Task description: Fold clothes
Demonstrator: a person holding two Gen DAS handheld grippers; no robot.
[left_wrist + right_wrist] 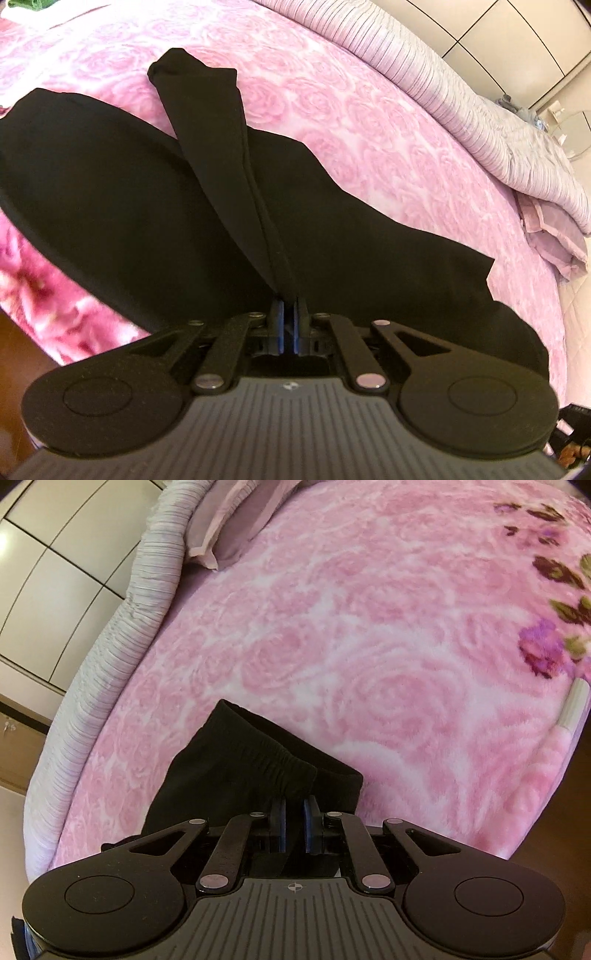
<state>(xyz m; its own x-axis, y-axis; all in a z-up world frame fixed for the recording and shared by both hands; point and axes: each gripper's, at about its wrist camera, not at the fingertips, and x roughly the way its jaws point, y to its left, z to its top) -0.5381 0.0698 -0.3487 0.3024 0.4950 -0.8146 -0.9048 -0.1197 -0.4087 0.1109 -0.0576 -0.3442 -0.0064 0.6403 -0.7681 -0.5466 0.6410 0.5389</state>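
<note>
Black trousers [129, 192] lie spread on the pink rose blanket [332, 122]. A fold of their fabric [207, 122] runs taut from the far leg end down into my left gripper [287, 304], which is shut on it, blue pads pinched together on the cloth. In the right wrist view the elastic waistband [255, 760] bunches up in front of my right gripper [294, 803]. Its pads press on the black cloth just below the waistband, with a narrow gap between them. The waist end sits on the blanket [369, 646] near the bed's edge.
A folded striped lilac duvet [480, 122] and a pillowcase [236, 528] lie along one side of the bed. Pale wardrobe doors [48, 590] stand beyond. Wooden floor [14, 350] shows past the blanket's edge. Purple flowers [543, 653] mark the blanket's border.
</note>
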